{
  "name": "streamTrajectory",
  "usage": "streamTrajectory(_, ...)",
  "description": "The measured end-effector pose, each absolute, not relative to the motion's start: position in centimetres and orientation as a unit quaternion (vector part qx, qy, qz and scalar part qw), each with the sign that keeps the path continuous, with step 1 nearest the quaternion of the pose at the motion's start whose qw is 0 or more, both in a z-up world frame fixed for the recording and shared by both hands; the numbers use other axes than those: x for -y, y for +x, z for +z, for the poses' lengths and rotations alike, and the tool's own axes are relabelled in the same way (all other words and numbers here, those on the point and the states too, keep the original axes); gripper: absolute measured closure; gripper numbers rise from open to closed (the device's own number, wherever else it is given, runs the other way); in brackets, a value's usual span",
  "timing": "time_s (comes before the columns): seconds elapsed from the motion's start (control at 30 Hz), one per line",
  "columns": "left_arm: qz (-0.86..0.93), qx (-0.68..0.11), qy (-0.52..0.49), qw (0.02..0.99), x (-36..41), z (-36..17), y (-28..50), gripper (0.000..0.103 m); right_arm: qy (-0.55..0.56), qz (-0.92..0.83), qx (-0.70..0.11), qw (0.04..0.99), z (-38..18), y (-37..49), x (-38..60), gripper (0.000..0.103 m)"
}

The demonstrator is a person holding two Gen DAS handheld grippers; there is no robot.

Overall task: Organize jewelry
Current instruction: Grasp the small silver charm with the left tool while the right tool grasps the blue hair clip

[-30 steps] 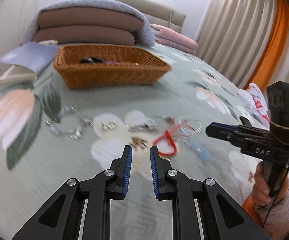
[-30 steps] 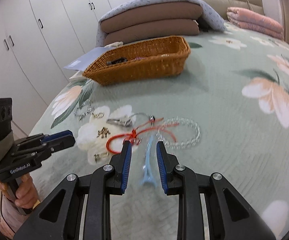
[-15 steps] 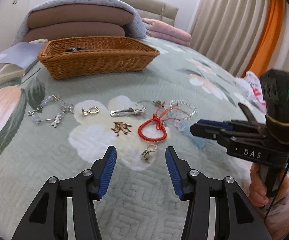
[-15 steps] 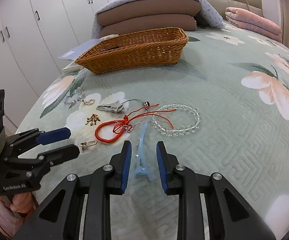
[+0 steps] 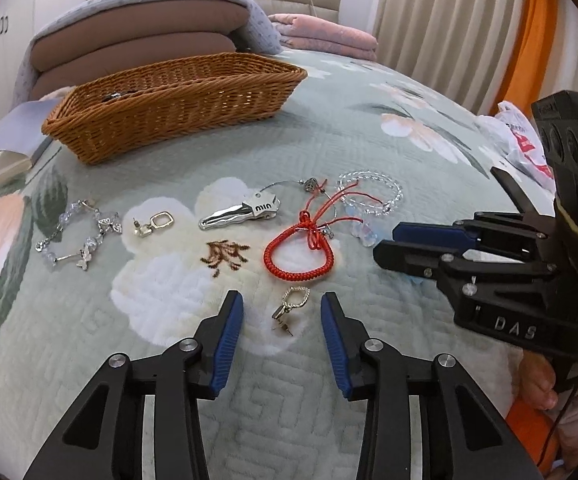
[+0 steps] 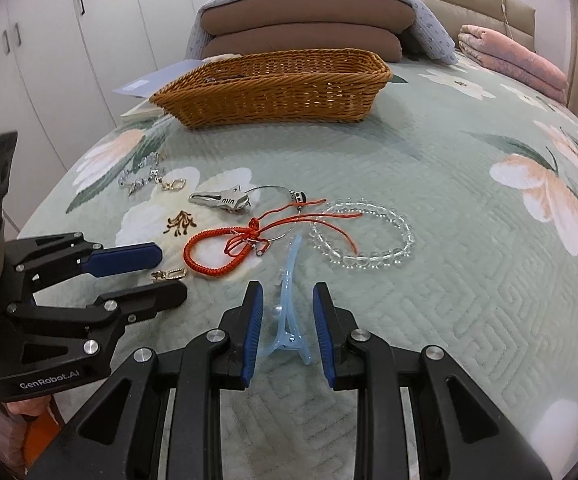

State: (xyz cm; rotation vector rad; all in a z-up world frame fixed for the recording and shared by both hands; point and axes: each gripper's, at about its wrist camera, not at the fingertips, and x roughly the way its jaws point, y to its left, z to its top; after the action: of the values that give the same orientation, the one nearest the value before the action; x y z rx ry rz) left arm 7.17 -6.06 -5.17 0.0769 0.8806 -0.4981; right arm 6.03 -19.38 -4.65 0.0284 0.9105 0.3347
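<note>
Jewelry lies spread on a green floral bedspread. My left gripper [image 5: 282, 307] is open, its jaws on either side of a small gold earring [image 5: 292, 304] lying on the bed. My right gripper [image 6: 286, 296] is open around a light blue hair clip [image 6: 287, 304], not closed on it. Beyond lie a red cord bracelet [image 5: 299, 252], a clear bead bracelet [image 6: 363, 236], a silver clip [image 5: 241, 212], a second gold earring [image 5: 154, 224], a crystal chain bracelet [image 5: 79, 236] and a small brown charm [image 5: 225, 256]. A wicker basket [image 5: 177, 100] stands behind them.
Stacked brown cushions [image 5: 137, 48] under a grey blanket and a folded pink quilt [image 5: 325, 36] lie at the head of the bed. A book [image 5: 5, 140] lies left of the basket. A plastic bag [image 5: 517, 140] sits at the right edge. White wardrobes [image 6: 69, 40] stand at left.
My left gripper has opened wide and moved forward and down, so the gold earring now lies between its jaws. My right gripper has stayed around the blue hair clip.
</note>
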Motion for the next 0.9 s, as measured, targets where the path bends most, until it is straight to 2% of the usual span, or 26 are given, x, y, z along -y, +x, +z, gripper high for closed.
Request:
streamTrajectory(0.13, -0.24, -0.42, 0.051, 0.874, 6.7, -5.3, 7.1, 0.075, 0.009, 0.16, -0.438, 0.885, -4.8, 6.0, 19.1, 0.075)
streamTrajectory(0.2, -0.247, -0.419, 0.054, 0.872, 6.9, -5.3, 7.0, 0.084, 0.009, 0.161, -0.438, 0.885, -4.8, 6.0, 19.1, 0.075)
streamTrajectory(0.37, -0.252, -0.418, 0.055, 0.871, 6.8, -5.3, 6.9, 0.093, 0.004, 0.161, -0.437, 0.885, -4.9, 6.0, 19.0, 0.075)
streamTrajectory(0.4, -0.252, -0.417, 0.056, 0.871, 6.8, -5.3, 6.8, 0.093, 0.003, 0.161, -0.437, 0.885, -4.9, 6.0, 19.0, 0.075)
streamTrajectory(0.47, -0.251, -0.416, 0.057, 0.872, 6.8, -5.3, 6.7, 0.094, 0.001, 0.162, -0.437, 0.885, -4.9, 5.9, 18.9, 0.085)
streamTrajectory(0.53, -0.251, -0.415, 0.057, 0.872, 6.8, -5.3, 6.7, 0.094, 0.002, 0.167, -0.438, 0.883, -4.9, 5.9, 18.9, 0.088)
streamTrajectory(0.9, -0.265, -0.416, 0.027, 0.869, 5.9, -5.1, 6.8, 0.094, 0.024, 0.195, -0.425, 0.883, -4.3, 5.5, 19.2, 0.09)
